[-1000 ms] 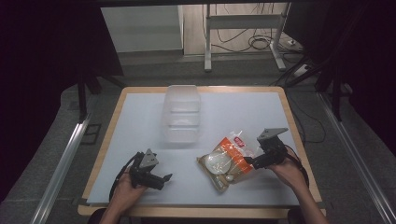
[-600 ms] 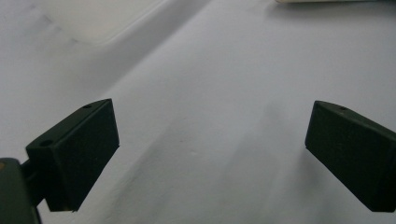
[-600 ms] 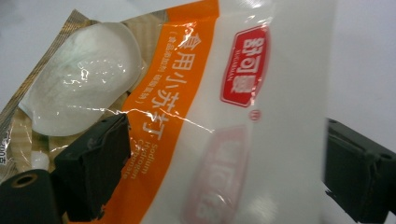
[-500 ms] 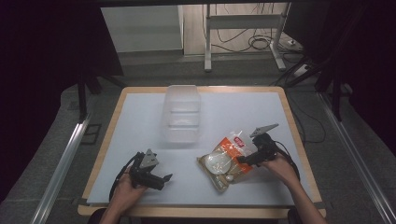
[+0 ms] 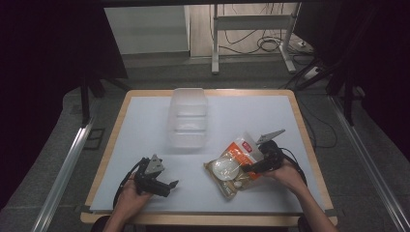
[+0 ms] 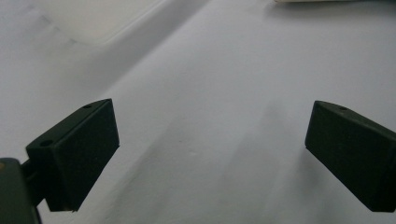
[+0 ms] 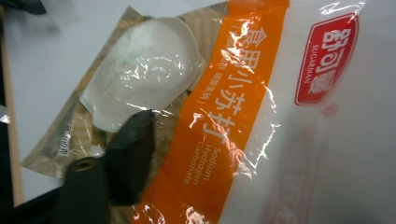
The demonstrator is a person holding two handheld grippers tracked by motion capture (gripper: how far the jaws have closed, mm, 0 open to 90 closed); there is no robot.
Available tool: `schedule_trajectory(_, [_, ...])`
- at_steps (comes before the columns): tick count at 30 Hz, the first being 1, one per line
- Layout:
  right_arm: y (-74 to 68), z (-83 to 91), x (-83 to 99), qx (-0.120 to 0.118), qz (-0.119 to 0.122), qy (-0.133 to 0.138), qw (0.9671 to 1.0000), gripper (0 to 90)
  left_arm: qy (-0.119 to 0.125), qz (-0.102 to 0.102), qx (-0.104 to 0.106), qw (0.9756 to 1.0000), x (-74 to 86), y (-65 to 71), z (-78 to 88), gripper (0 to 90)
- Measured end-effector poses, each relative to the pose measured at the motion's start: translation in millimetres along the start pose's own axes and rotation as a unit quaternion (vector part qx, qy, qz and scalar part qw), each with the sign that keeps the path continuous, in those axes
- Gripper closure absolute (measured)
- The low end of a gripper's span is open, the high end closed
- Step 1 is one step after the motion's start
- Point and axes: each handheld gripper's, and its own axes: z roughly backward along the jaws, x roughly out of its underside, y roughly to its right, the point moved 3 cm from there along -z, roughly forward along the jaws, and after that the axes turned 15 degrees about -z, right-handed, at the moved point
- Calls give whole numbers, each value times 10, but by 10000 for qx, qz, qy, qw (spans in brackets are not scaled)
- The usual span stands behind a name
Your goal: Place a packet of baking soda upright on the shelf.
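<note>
A bag of baking soda (image 5: 231, 166), orange and white with a clear window, lies on the white table (image 5: 241, 116) at the front right. My right gripper (image 5: 256, 164) is at the bag's right end. In the right gripper view one black jaw lies over the bag (image 7: 219, 121) and the bag hides the other. The jaws have just been closing with the bag between them; whether they press on it I cannot tell. My left gripper (image 5: 169, 186) rests at the front left, open, with only bare table between its fingertips (image 6: 84, 149).
A clear plastic tub (image 5: 187, 116) stands empty at the middle back of the table. The table has a wooden rim (image 5: 116, 130). Cables trail from both grippers toward the front edge.
My right gripper has dropped and moved left onto the bag's right end, and its grey plate has tilted. The left gripper and the tub have stayed in place.
</note>
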Motion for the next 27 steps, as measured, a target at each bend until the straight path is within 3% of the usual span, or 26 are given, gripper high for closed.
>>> schedule_trajectory(2, [-17, 10, -11, 45, -53, 31, 10000, 421, 2, 3, 0, 10000, 0, 0, 0, 29])
schedule_trajectory(5, [-8, 62, -22, -136, -225, 168, 9995, 585, 7, 6, 1, 10000, 1, -2, 0, 30])
schedule_trajectory(8, [-26, 57, -14, -41, -318, 178, 9993, 697, 2, -7, 2, 10000, 0, -1, 0, 30])
schedule_trajectory(10, [-50, 59, -14, 102, -186, 187, 9996, 793, 5, -12, -3, 10000, -1, 0, 1, 30])
schedule_trajectory(13, [-77, 93, -29, 130, -165, 280, 9994, 887, 7, -4, -6, 10000, 0, -3, 2, 30])
schedule_trajectory(19, [-181, 155, -68, 157, -63, 366, 9992, 887, 19, 5, -2, 10000, 2, -5, 4, 30])
schedule_trajectory(27, [-382, 301, -153, -186, 76, 616, 9979, 887, 18, 26, -5, 10000, 2, -3, 4, 30])
